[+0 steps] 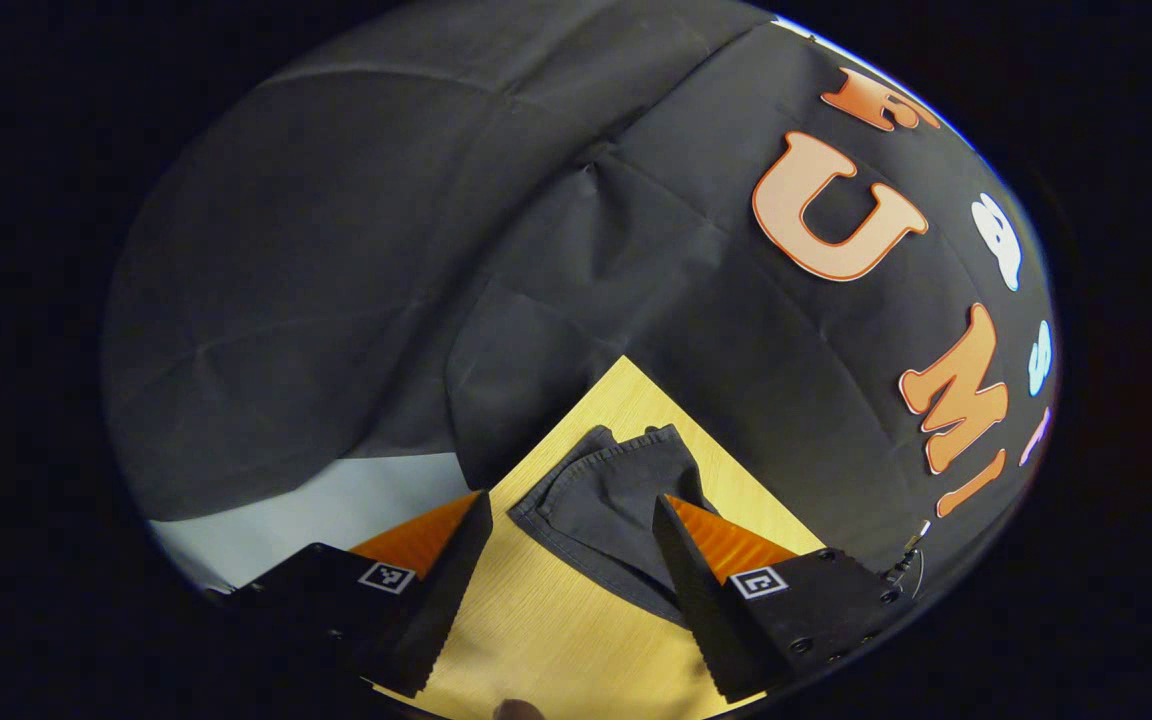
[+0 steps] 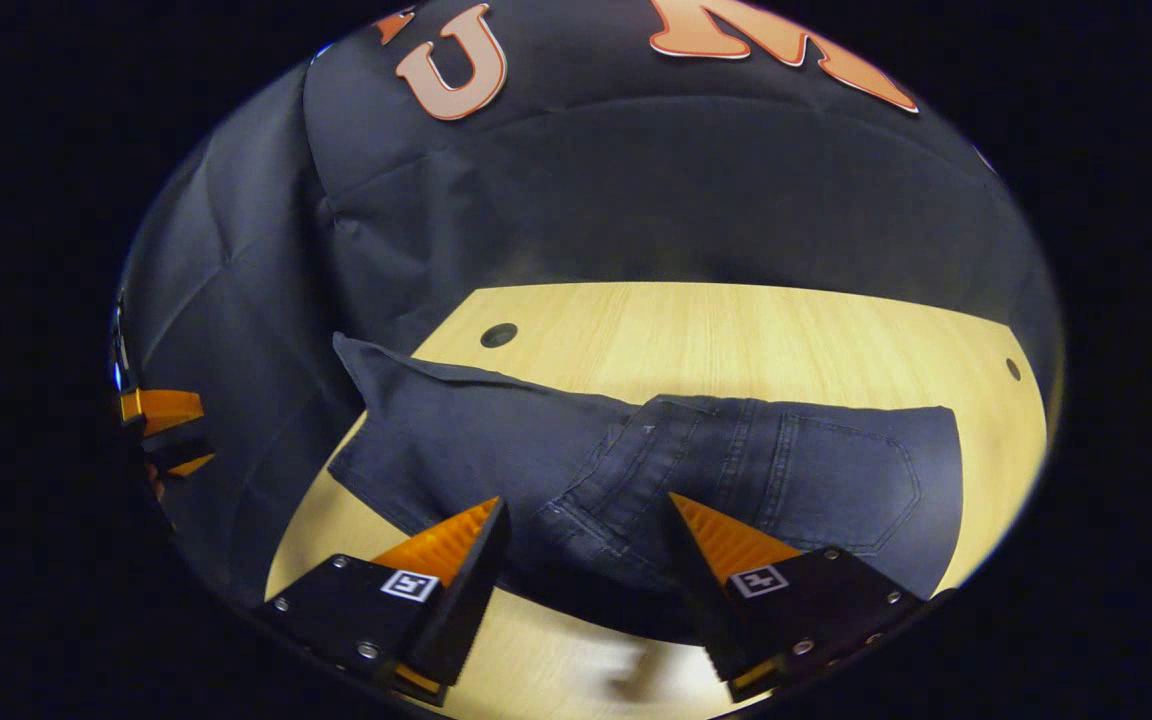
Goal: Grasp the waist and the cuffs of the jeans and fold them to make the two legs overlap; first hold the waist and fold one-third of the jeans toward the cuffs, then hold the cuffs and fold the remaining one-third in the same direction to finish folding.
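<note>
Jeans (image 2: 636, 470) lie on the light wooden table (image 2: 736, 330), dark denim spread across its near half in the right gripper view. The waist end with a stitched back pocket (image 2: 836, 485) is toward the right of that view, and the fabric there looks doubled over, its right edge ending in a rounded fold. A leg (image 2: 436, 420) runs off to the left, its far corner reaching the table's edge against the black cloth wall (image 2: 636, 180). 2 small round holes show in the tabletop, 1 just beyond the leg (image 2: 499, 335) and 1 near the right edge (image 2: 1012, 369).

In the left gripper view the jeans (image 1: 606, 500) appear as a crumpled dark piece with a hemmed edge, lying near a corner of the table (image 1: 556, 640), the black cloth wall (image 1: 586, 280) rising right behind.

The right gripper (image 2: 586, 525) is held over the near edge of the denim with its 2 fingers spread wide apart; they grip nothing, and the cloth shows between them. The left gripper (image 1: 571, 510) is likewise spread wide, holding nothing; bare table and part of the jeans show between its fingers, and 1 finger overlaps the fabric's edge in that view. Whether either tool touches the cloth I cannot tell. The other gripper (image 2: 161, 430) shows at the far left of the right gripper view.
</note>
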`<state>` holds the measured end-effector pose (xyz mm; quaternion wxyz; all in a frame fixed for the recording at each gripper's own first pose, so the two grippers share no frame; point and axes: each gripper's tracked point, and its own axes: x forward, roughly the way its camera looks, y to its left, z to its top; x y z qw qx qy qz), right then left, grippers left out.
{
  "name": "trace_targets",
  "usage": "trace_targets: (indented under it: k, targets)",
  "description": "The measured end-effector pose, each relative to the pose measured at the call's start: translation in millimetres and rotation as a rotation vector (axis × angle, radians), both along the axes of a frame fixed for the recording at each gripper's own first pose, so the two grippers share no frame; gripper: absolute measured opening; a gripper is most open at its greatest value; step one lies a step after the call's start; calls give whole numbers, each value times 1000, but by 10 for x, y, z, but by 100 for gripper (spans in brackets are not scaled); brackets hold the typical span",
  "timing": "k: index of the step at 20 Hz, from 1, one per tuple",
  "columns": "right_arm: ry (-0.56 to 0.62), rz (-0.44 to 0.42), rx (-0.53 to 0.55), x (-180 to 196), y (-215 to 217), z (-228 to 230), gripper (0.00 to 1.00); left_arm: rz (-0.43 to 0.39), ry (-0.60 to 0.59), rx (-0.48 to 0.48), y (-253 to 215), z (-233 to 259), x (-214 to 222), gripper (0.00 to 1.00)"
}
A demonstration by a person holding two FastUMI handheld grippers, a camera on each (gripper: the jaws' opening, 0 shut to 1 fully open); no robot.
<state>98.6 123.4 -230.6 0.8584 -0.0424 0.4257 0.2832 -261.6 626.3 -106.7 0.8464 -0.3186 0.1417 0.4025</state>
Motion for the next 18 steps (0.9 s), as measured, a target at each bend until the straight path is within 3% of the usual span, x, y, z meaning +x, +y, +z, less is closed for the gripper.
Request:
trace_targets:
  k: [1,10,16,18]
  targets:
    - [2,-4,4,-7,-13,17,98,1,-1,-15,-3,-32,5,98]
    - [71,-79,99,76,-200,373,98,79,-133,-325,163,-796,432,98]
    - [109,-149,146,162,-406,524,98,138,-181,-303,696,-1114,521,98]
    - [139,-182,181,179,-458,559,98,135,-234,-368,726,-1178,613,99]
